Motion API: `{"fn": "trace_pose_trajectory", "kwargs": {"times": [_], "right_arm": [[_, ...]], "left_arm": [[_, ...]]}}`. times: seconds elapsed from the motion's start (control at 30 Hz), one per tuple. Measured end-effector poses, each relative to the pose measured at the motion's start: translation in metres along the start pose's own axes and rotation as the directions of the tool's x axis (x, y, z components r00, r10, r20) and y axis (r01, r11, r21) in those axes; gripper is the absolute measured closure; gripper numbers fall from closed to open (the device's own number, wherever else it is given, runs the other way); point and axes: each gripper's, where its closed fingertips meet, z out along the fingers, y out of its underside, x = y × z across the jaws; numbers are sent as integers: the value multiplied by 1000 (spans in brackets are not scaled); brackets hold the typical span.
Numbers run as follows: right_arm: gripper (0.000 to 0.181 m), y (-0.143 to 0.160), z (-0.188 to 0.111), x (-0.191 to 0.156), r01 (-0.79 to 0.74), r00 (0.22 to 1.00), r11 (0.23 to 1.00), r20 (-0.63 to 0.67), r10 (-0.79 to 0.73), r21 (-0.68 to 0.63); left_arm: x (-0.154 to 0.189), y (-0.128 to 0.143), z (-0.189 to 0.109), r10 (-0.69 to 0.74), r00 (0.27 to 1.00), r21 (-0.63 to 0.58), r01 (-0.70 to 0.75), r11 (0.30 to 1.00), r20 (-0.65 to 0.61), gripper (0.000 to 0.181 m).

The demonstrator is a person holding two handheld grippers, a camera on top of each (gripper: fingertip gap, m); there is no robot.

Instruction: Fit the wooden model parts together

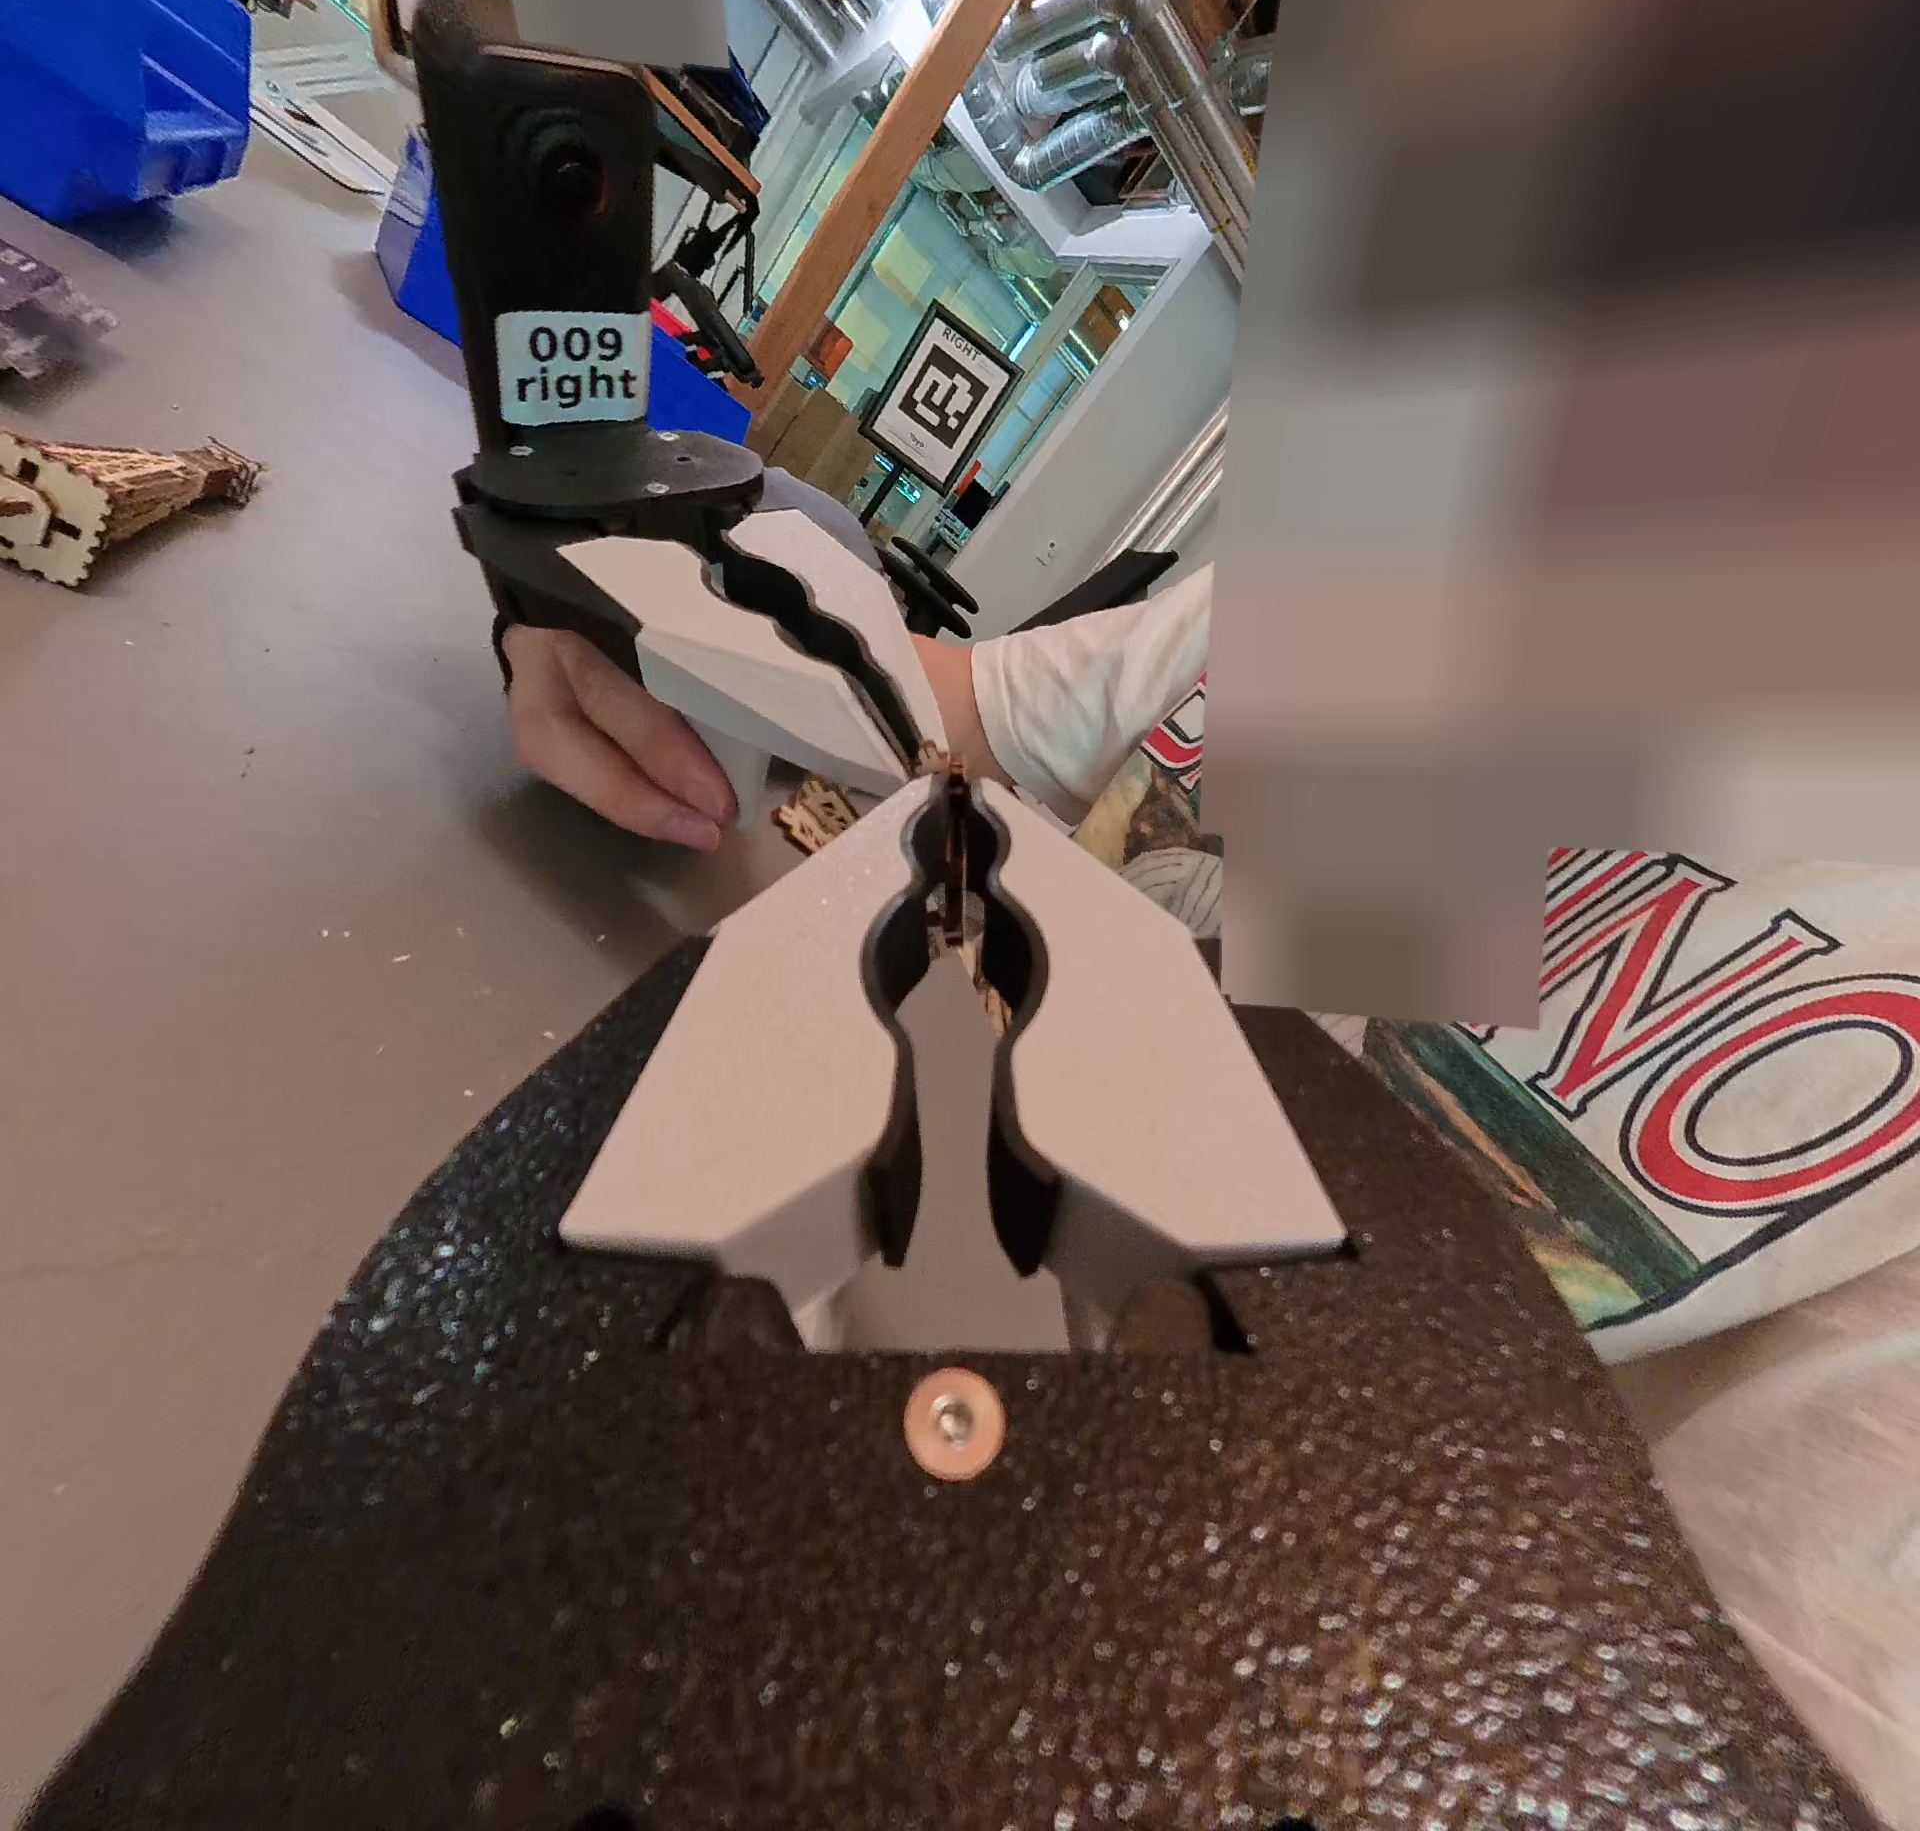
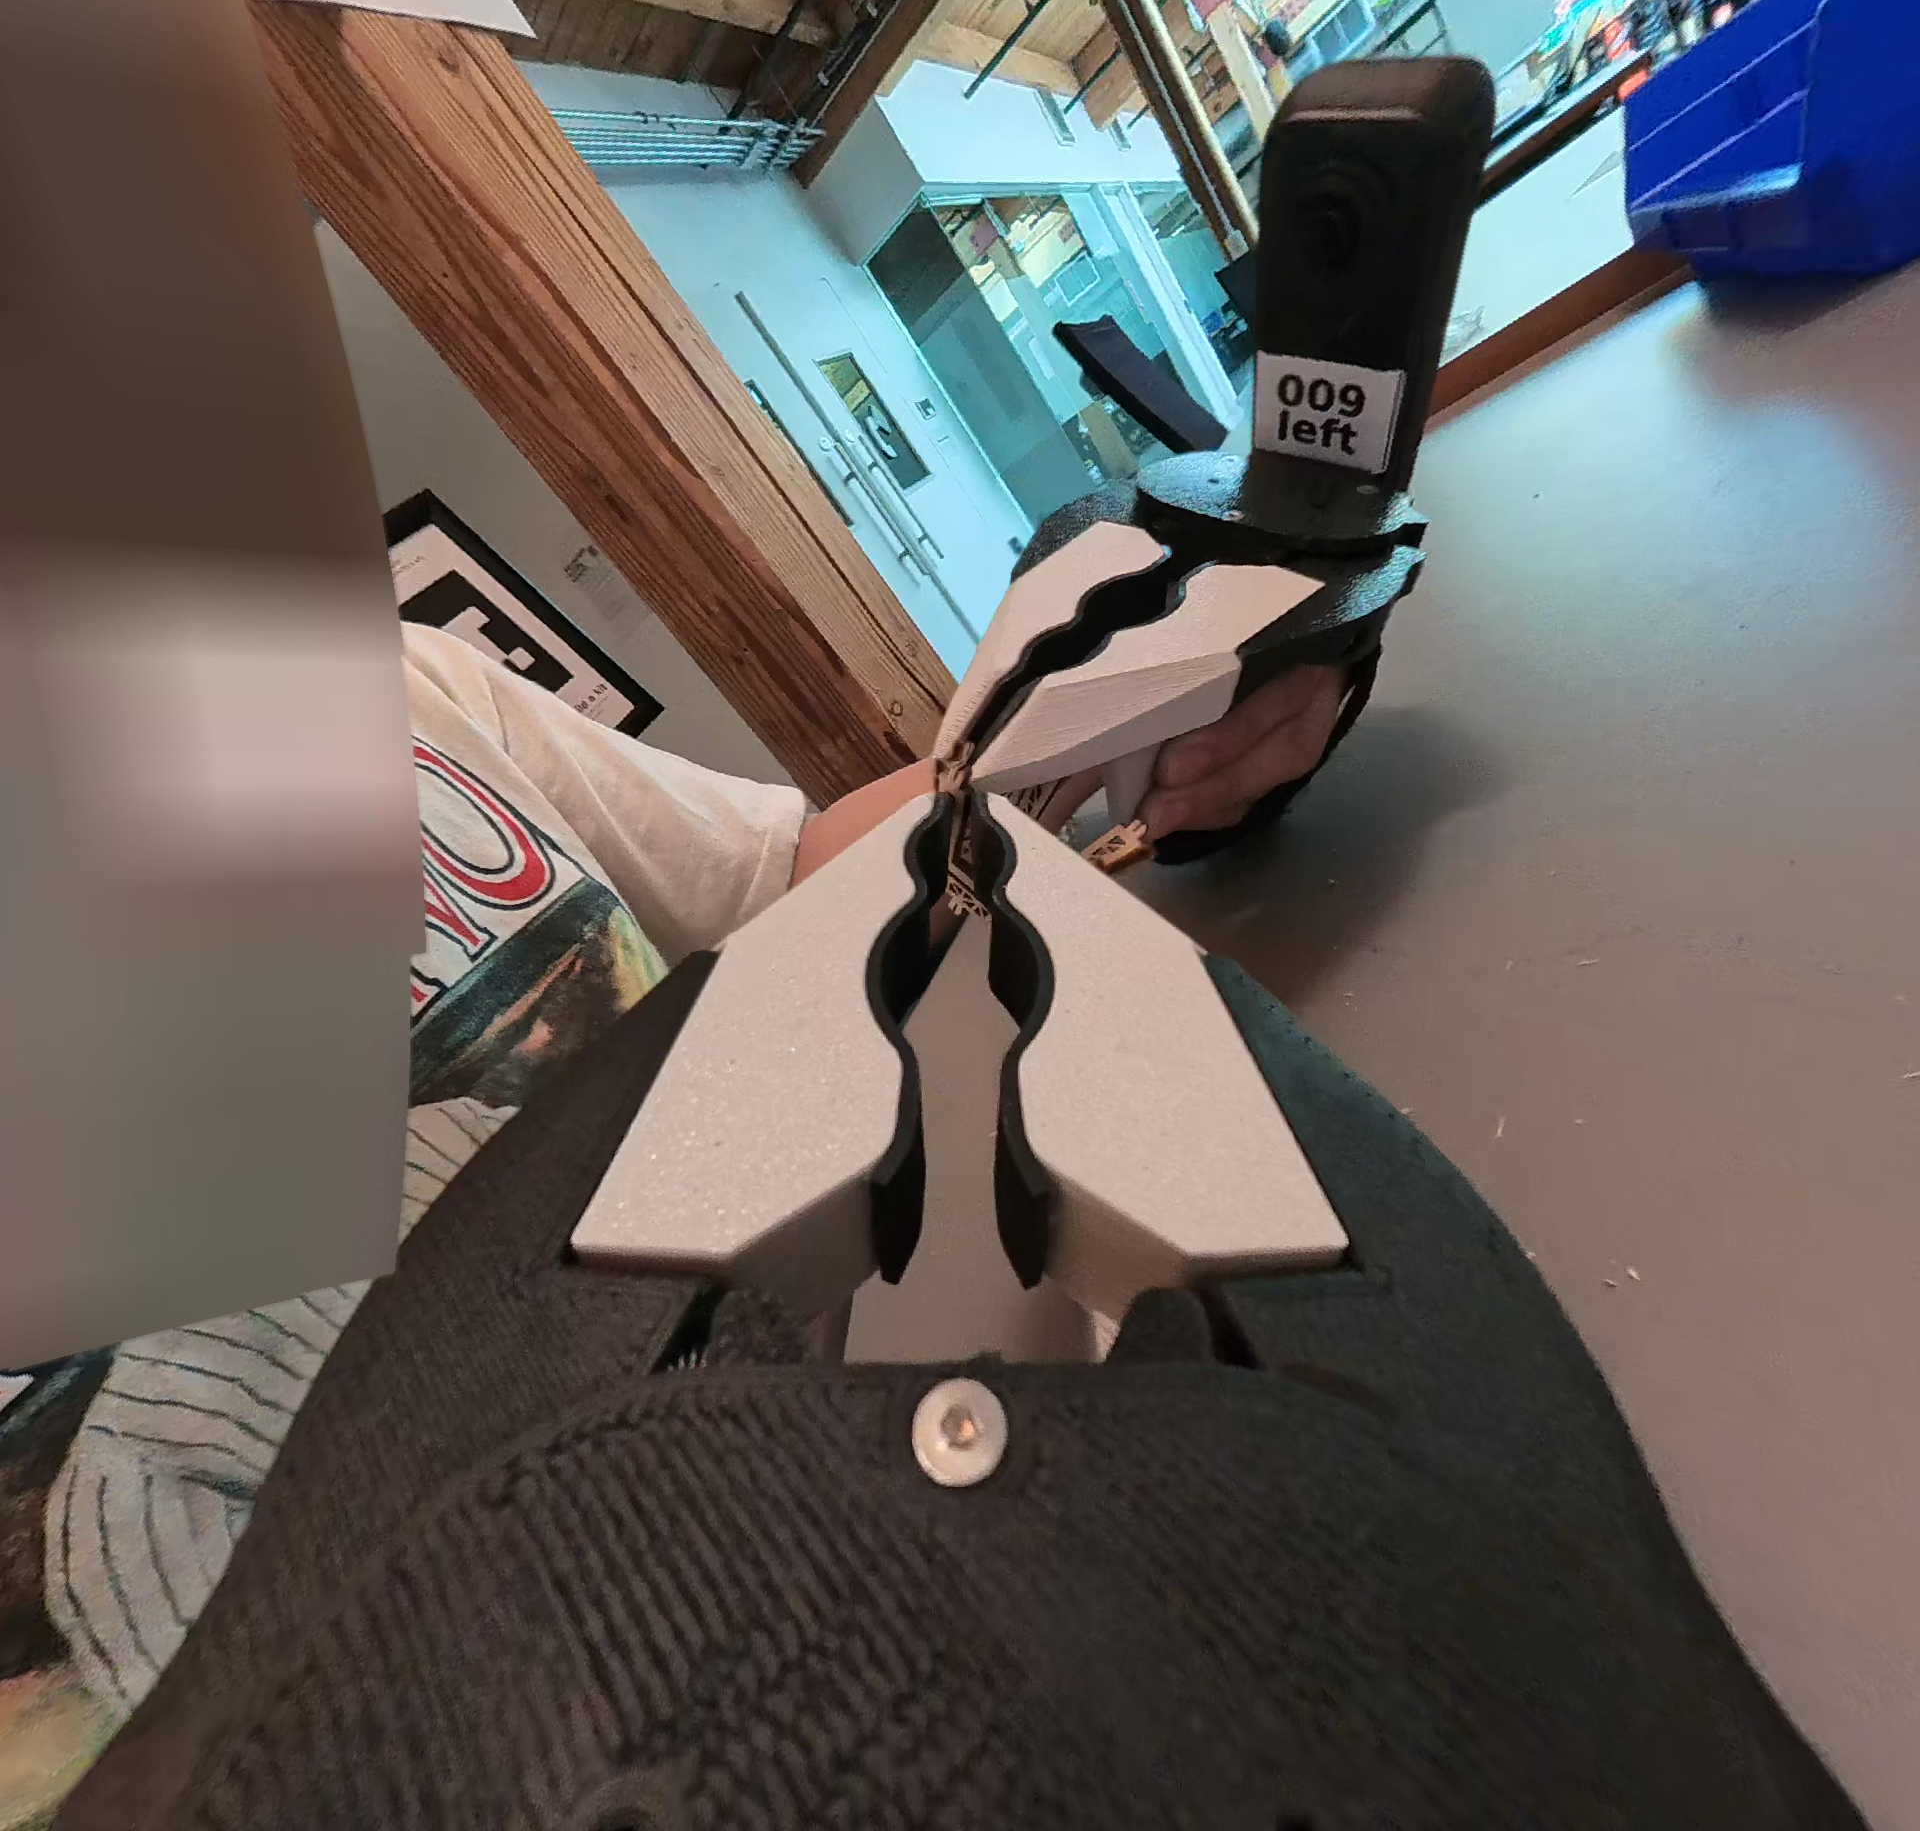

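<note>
Meeting tip to tip above the grey worktop [image 1: 260, 950], two tongs were in view, one in each of the person's hands. The left tongs [image 1: 951, 794] were pinched on a thin wooden part [image 1: 954, 877] standing edge-on between the fingers. The right tongs [image 2: 961, 805] were likewise pressed on a flat wooden part [image 2: 968, 893] carrying dark cut-out marks. The two parts touched, or nearly so, where the tips converged; whether they had interlocked could not be told.

One more small wooden piece [image 1: 816, 813] lay on the worktop just below and behind the right tongs, beside the right hand [image 1: 613, 732]. One assembled wooden model [image 1: 94, 503] lay well apart, off to the outer side of the right tongs. Beyond it stood two blue bins [image 1: 114, 67], at the far edge of the worktop behind the right tongs.

Open grey surface, with a few pale wood crumbs, spread beneath and to the outer side of both tongs. On the inner side, the person's white printed shirt [image 2: 582, 846] closed the space, and a wooden post [image 2: 582, 347] rose beyond the tips.
</note>
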Motion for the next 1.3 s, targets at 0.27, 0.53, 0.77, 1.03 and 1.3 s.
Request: {"fn": "trace_pose_trajectory", "kwargs": {"times": [0.27, 0.53, 0.77, 1.03, 1.3], "right_arm": [[180, -3, -2, 11, 10, 997, 1000, -83, -9, 12], [181, -5, -3, 9, -23, 999, 999, -39, 24, 25], [181, -6, -4, 9, -43, 999, 999, -18, 44, 31], [181, -7, -6, 11, -47, 999, 998, -26, 48, 38], [170, 7, -9, 17, 8, 992, 997, -126, -17, -72]], "left_arm": [[-10, -4, -5, -16, 998, 29, 14, 999, 58, 181], [-9, -6, -3, -10, 998, 40, 8, 999, 58, 181], [-15, -4, -9, 74, 986, 2, -75, 997, 152, 172], [-22, 8, -14, 97, 972, -91, -80, 993, 212, 174], [-18, 59, -55, 365, 847, -579, -84, 811, 388, 165]]}}
